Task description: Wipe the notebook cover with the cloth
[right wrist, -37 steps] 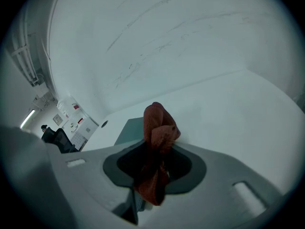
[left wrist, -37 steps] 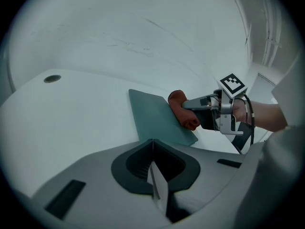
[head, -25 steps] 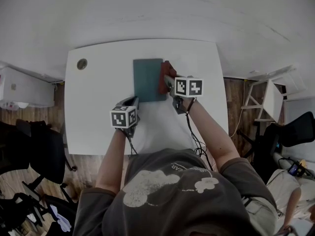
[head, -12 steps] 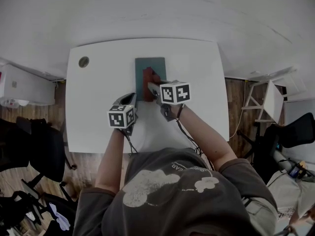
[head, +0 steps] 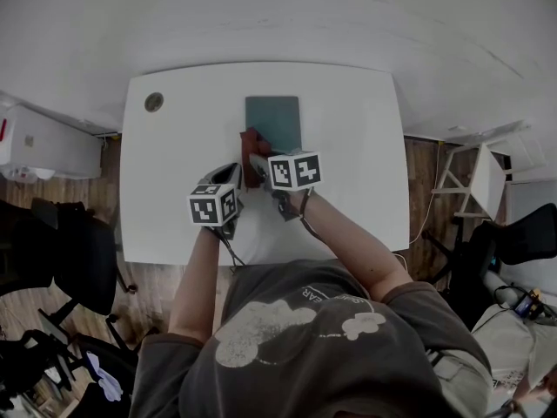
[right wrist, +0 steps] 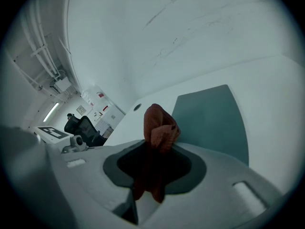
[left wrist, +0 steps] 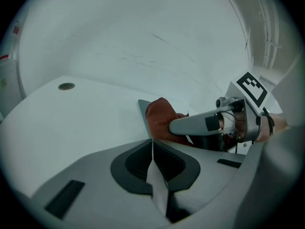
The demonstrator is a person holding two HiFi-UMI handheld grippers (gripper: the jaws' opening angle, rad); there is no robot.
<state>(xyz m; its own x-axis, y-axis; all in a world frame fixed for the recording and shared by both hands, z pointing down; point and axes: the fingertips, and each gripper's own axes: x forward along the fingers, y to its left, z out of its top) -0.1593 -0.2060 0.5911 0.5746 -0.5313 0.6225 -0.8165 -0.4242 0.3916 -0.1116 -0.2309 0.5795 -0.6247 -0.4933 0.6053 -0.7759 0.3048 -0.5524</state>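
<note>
A teal notebook [head: 272, 118] lies flat on the white table [head: 174, 164]; it also shows in the right gripper view [right wrist: 214, 118]. My right gripper [head: 254, 157] is shut on a red cloth [head: 252, 139] at the notebook's near left part, and the cloth [right wrist: 159, 125] bunches up out of the jaws. My left gripper [head: 233, 172] rests shut with nothing in it [left wrist: 152, 144], just short of the notebook's near left corner [left wrist: 143, 105]. In the left gripper view the cloth [left wrist: 159, 118] and a right finger [left wrist: 200, 124] lie just beyond its tips.
A round cable hole [head: 154, 102] sits at the table's far left corner. Black chairs [head: 52, 259] and a white cabinet [head: 43, 146] stand left of the table, a white rack [head: 474, 177] to its right. A wall runs behind the table.
My right gripper has dragged the cloth leftward and nearer across the notebook, from its right edge to its near left part. The left gripper has stayed put.
</note>
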